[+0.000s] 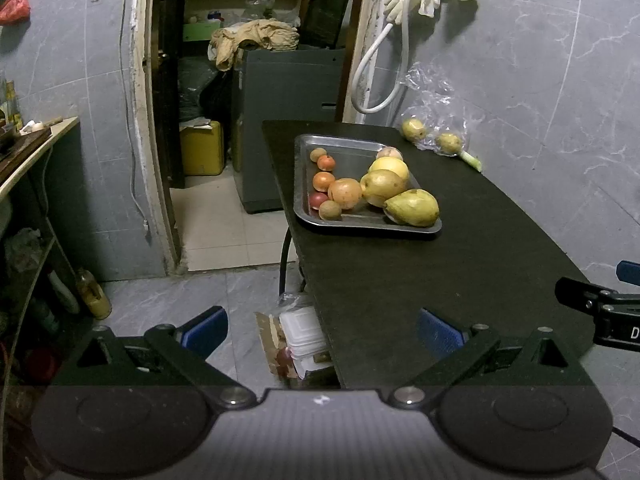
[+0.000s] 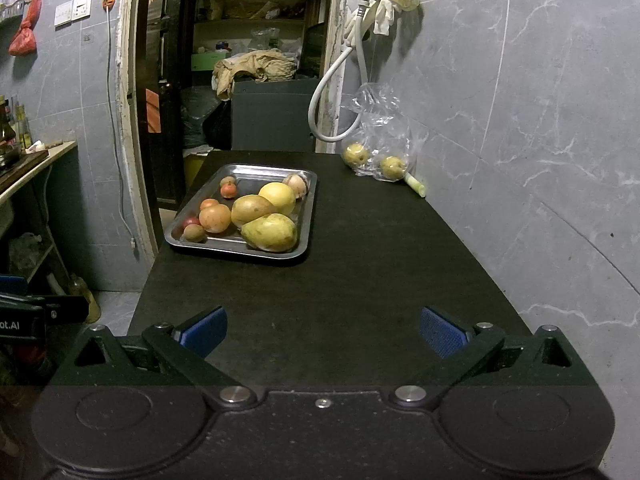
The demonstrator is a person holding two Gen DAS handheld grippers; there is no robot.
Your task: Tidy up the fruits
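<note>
Two pears point(image 2: 374, 161) are being left in a plastic bag point(image 2: 384, 128) on the worktop point(image 2: 360, 272); most fruit is being kept on the tray point(image 2: 308, 216). Left gripper point(image 1: 320, 330) and right gripper point(image 2: 320, 330) are being held near, jaws spread wide, empty.

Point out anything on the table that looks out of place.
Two yellow fruits sit in a clear plastic bag at the table's far end, away from the fruit gathered in the metal tray. A green stalk lies beside them.
</note>
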